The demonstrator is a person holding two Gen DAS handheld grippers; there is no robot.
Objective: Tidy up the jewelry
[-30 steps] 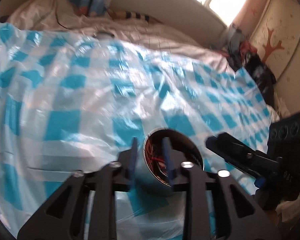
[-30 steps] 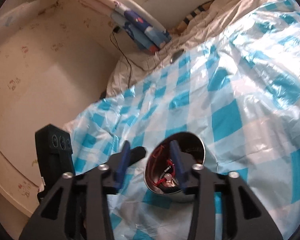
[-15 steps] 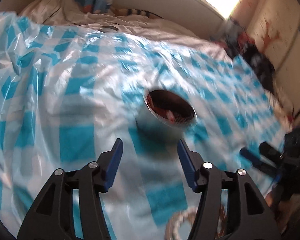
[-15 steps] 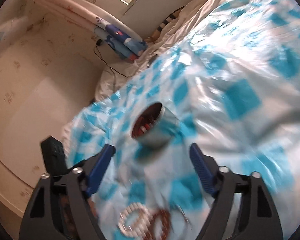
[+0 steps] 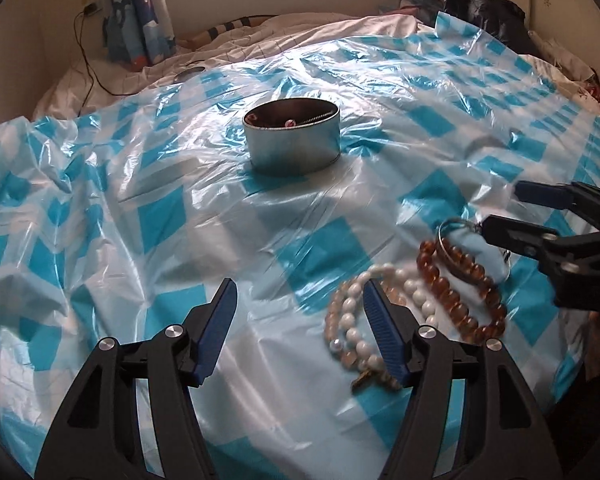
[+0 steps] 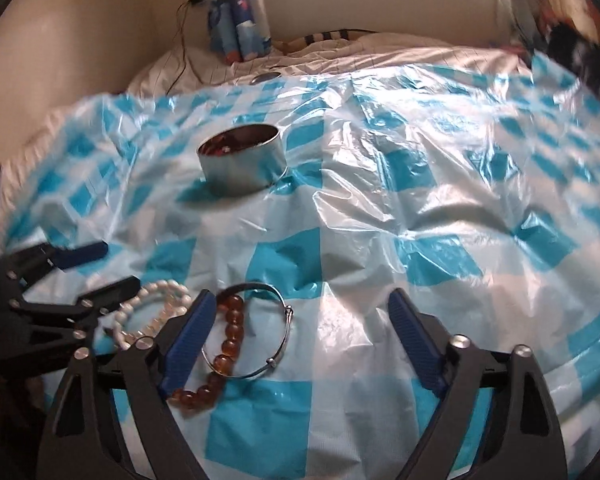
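Observation:
A round metal tin point(image 5: 292, 148) point(image 6: 242, 172) with red jewellery inside stands on the blue-and-white checked plastic sheet point(image 5: 140, 208). Nearer me lie a white bead bracelet point(image 5: 354, 334) point(image 6: 156, 290), an amber bead bracelet point(image 5: 458, 310) point(image 6: 234, 330) and a thin silver bangle point(image 5: 452, 267) point(image 6: 289, 320). My left gripper point(image 5: 298, 312) point(image 6: 118, 266) is opening, with only sheet between its fingers and the white bracelet by its right finger. My right gripper point(image 6: 300, 312) point(image 5: 504, 210) is closing from wide; the bangle and amber beads lie by its left finger, untouched by the pads.
The sheet covers a bed with white linen point(image 5: 260, 40) at the back. A blue patterned curtain point(image 5: 140, 20) and a black cable point(image 5: 88, 72) are at the far left, and a dark heap point(image 5: 484, 12) at the far right. A small dark disc point(image 6: 265, 78) lies on the linen.
Both grippers have pulled back from the tin, where their fingers stood at its rim, and their jaws are wider. The tin is now farther off and the bracelets have come into view.

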